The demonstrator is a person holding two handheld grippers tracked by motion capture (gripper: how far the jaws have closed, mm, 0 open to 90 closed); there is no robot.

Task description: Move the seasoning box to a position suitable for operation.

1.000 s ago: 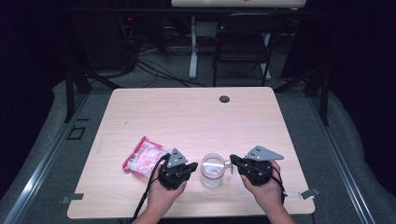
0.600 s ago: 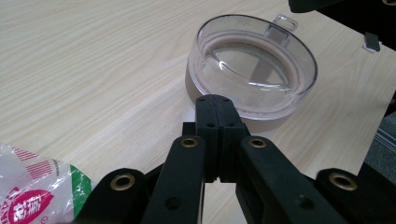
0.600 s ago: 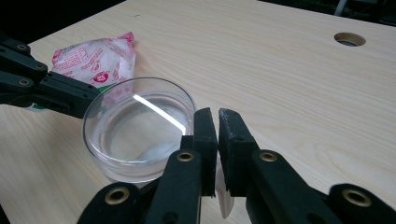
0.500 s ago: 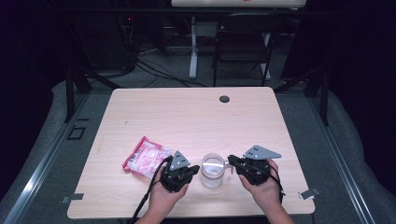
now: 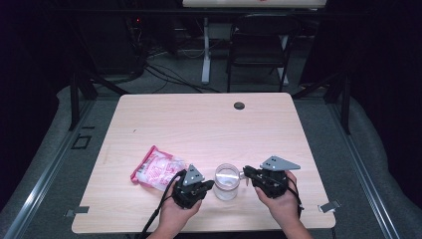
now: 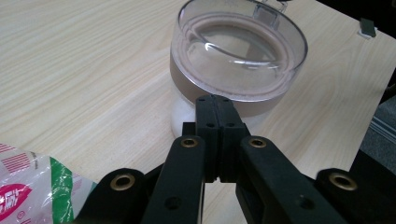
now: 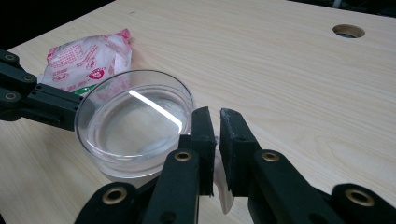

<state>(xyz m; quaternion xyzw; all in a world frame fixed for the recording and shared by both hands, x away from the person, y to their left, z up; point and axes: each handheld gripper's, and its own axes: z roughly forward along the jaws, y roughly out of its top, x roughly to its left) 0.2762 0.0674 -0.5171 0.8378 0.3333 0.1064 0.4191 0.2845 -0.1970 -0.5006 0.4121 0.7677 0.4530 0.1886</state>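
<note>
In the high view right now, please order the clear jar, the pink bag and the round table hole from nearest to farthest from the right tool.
1. Clear jar: just left of the right tool, nearest.
2. Pink bag: farther left, beyond the jar.
3. Round table hole: at the table's far edge, farthest.

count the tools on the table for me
2: the left tool sits at the jar's left side, jaws shut against it; the right tool is at the jar's right, jaws closed on its small clear tab.
</note>
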